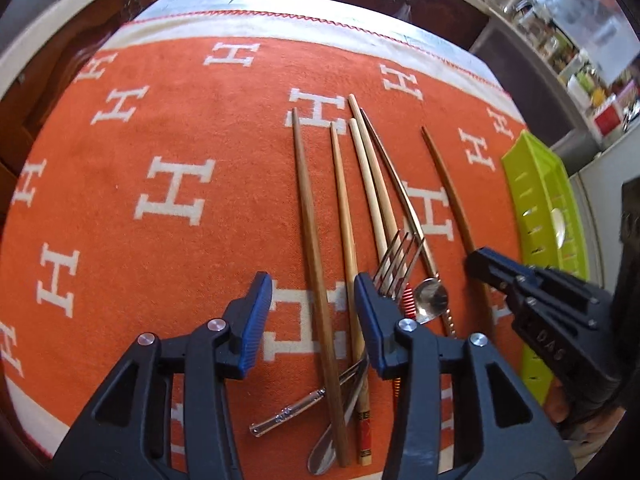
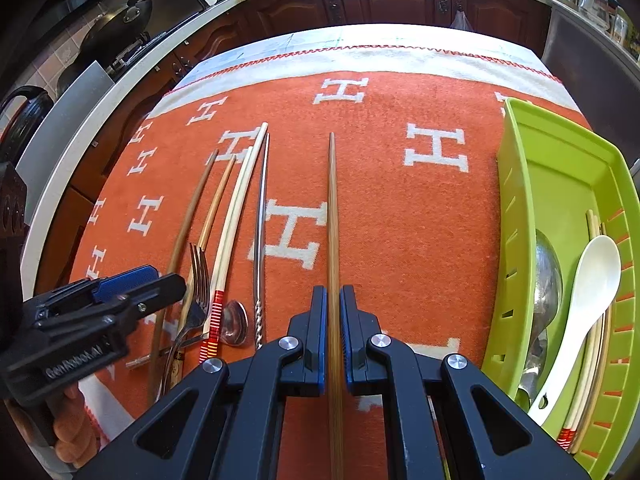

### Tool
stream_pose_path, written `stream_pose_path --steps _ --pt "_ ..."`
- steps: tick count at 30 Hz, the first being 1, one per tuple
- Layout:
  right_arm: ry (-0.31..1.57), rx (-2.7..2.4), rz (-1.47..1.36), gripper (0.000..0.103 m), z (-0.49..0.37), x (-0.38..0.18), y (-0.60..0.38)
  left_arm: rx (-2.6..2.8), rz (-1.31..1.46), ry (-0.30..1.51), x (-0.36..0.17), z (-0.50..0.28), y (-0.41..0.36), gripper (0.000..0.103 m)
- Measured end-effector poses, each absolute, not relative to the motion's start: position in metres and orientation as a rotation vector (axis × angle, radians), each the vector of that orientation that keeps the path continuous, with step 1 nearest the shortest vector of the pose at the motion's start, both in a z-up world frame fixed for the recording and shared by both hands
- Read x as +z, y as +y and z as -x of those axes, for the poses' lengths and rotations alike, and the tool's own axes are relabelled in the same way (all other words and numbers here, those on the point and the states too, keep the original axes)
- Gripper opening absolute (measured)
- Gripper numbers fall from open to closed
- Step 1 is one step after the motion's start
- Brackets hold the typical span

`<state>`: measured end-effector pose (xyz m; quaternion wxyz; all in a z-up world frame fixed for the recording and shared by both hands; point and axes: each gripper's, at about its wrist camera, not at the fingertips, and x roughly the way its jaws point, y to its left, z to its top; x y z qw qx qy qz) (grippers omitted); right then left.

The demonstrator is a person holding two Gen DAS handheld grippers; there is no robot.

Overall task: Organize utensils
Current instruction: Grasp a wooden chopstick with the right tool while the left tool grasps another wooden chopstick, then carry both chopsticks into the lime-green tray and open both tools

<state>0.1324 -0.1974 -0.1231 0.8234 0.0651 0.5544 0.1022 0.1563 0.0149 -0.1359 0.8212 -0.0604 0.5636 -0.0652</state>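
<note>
Several chopsticks, a fork (image 1: 396, 258), a small metal spoon (image 1: 430, 300) and a clear stick (image 1: 288, 410) lie on the orange cloth (image 1: 180, 120). My left gripper (image 1: 314, 296) is open above two wooden chopsticks (image 1: 316, 256). My right gripper (image 2: 333, 312) has its jaws close on either side of a brown chopstick (image 2: 332, 220); a thin gap shows on each side. It also shows at the right of the left wrist view (image 1: 486, 266). The left gripper shows in the right wrist view (image 2: 160, 280), over the fork (image 2: 199, 276).
A green slotted tray (image 2: 520, 208) stands at the right, holding a white spoon (image 2: 592, 276), a metal spoon (image 2: 546, 276) and chopsticks. It shows in the left wrist view too (image 1: 536, 184). Dark cabinets and a counter lie beyond the table.
</note>
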Motion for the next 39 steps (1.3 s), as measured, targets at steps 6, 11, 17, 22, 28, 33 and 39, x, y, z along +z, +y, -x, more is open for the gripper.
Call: stream_pose_path --steps 6,11,17,22,28,33,39 --pt "1.179 0.218 -0.142 0.006 -0.133 -0.123 -0.198 -0.088 0.096 1.184 -0.135 -0.154 0.016 0.018" --pt "1.176 0.22 -0.139 0.006 -0.132 -0.122 -0.196 -0.064 0.066 1.176 -0.137 -0.155 0.017 0.01" --pt "1.128 0.217 -0.243 0.006 -0.127 -0.109 -0.214 -0.039 0.078 1.17 -0.13 -0.151 0.018 0.004" --pt "1.077 0.197 -0.334 0.006 -0.114 -0.085 -0.245 -0.072 0.099 1.132 -0.104 -0.141 0.015 0.004" --pt "0.98 0.134 -0.385 0.006 -0.087 -0.045 -0.295 -0.188 0.118 1.096 -0.065 -0.13 -0.014 0.004" --pt "0.942 0.024 -0.386 0.006 -0.064 -0.028 -0.339 -0.323 0.072 1.074 -0.041 -0.126 -0.071 0.004" --pt "0.972 -0.047 -0.392 0.006 -0.043 -0.037 -0.373 -0.458 -0.006 1.08 -0.037 -0.124 -0.156 0.004"
